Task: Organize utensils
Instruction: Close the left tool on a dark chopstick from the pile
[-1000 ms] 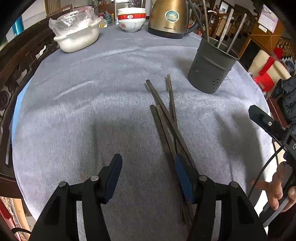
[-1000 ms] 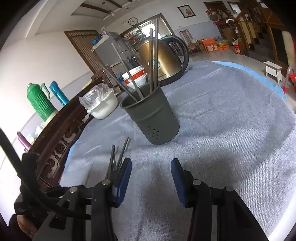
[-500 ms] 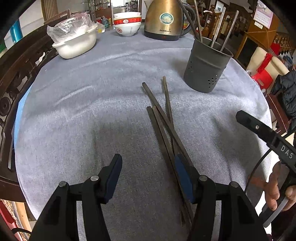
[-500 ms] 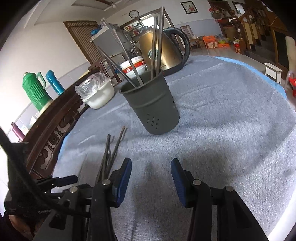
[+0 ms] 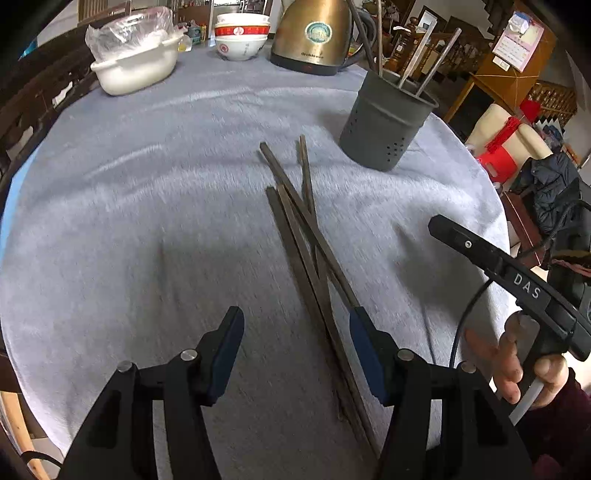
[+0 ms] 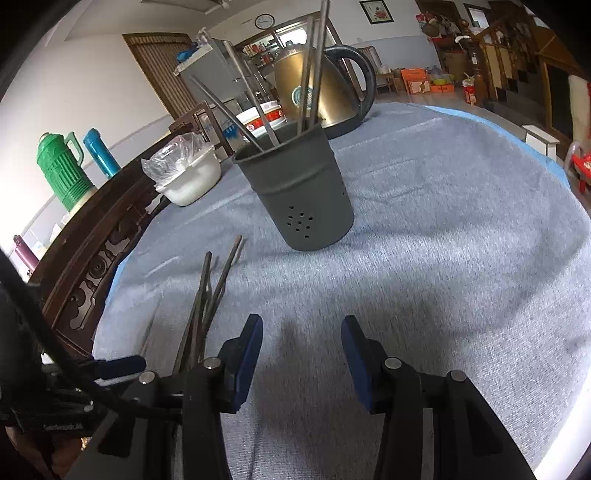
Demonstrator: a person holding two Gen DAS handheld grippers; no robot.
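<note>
Several dark chopsticks (image 5: 306, 229) lie crossed on the grey tablecloth (image 5: 147, 206); they also show in the right wrist view (image 6: 207, 291). A dark grey perforated holder (image 5: 384, 122) stands beyond them with several metal chopsticks in it; it also shows in the right wrist view (image 6: 299, 192). My left gripper (image 5: 295, 343) is open and empty, low over the cloth, its right finger over the chopsticks' near ends. My right gripper (image 6: 301, 354) is open and empty, pointing at the holder; it also shows in the left wrist view (image 5: 495, 258).
A gold kettle (image 5: 314, 33), stacked red-and-white bowls (image 5: 242, 37) and a white dish covered in plastic (image 5: 136, 62) stand at the far edge. A dark carved wooden chair back (image 6: 92, 254) runs along the table's left side. Green and blue flasks (image 6: 70, 170) stand behind it.
Both grippers have pulled back slightly toward the near edge, so the holder and chopsticks sit a little farther off. Both stay open. The chopsticks have not moved.
</note>
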